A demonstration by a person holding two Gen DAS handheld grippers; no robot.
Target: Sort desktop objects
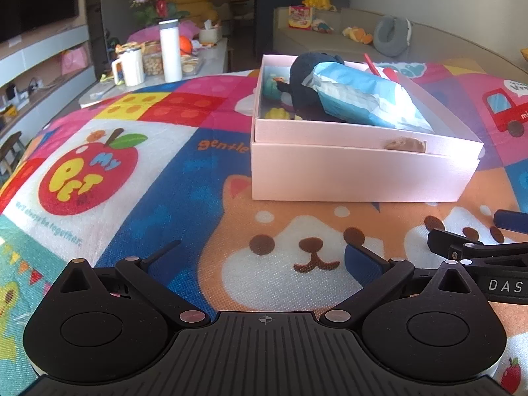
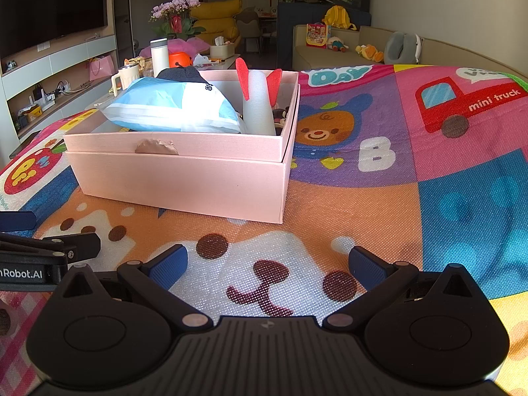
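A pink cardboard box [image 1: 356, 171] sits on the colourful play mat and also shows in the right wrist view [image 2: 184, 181]. It holds a blue and white plastic pack [image 1: 366, 95] [image 2: 171, 109], a dark plush toy [image 1: 307, 89], a white foam rocket with red fins [image 2: 259, 99] and small toys. My left gripper [image 1: 264, 257] is open and empty, low over the mat in front of the box. My right gripper [image 2: 267, 264] is open and empty, beside the left one, also in front of the box.
The play mat [image 2: 429, 171] covers the surface around the box. The right gripper shows at the right edge of the left wrist view [image 1: 488, 254]. Behind the mat stands a low table with a white bottle [image 1: 170, 51] and a mug [image 1: 128, 66]. A sofa [image 2: 330, 49] stands behind.
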